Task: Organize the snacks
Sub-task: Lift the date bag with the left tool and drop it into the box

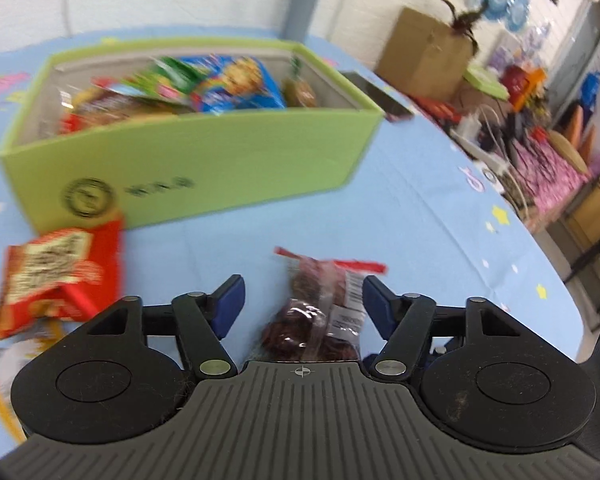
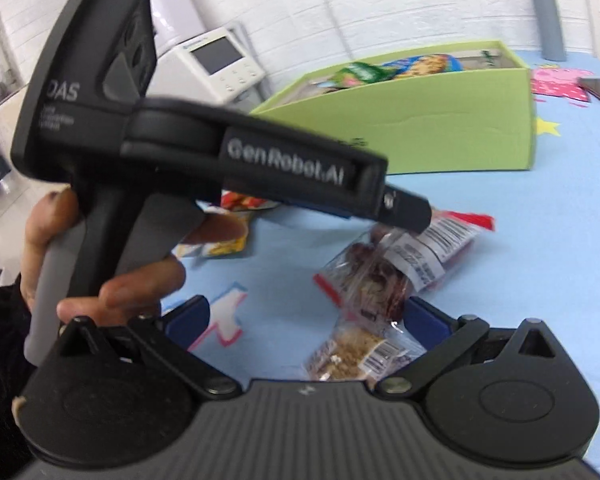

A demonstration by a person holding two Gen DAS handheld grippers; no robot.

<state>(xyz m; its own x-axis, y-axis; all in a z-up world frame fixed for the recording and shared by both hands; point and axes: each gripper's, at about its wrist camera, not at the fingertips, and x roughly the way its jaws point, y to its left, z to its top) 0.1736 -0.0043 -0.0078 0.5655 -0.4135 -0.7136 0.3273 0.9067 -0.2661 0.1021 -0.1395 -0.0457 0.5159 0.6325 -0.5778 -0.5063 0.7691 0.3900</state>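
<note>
Two tools gape wide: left tool (image 1: 303, 300) straddles red-fruit bag (image 1: 320, 312), right tool (image 2: 306, 320) over nut bag (image 2: 352, 354); green box (image 1: 204, 160) full.

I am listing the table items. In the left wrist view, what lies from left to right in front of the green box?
Red snack packet → clear bag of dark red snacks.

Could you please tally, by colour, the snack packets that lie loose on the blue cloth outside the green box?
Red packet: 1
Yellow packet: 1
Clear packet with dark red contents: 1
Clear packet with tan contents: 1
Total: 4
</note>
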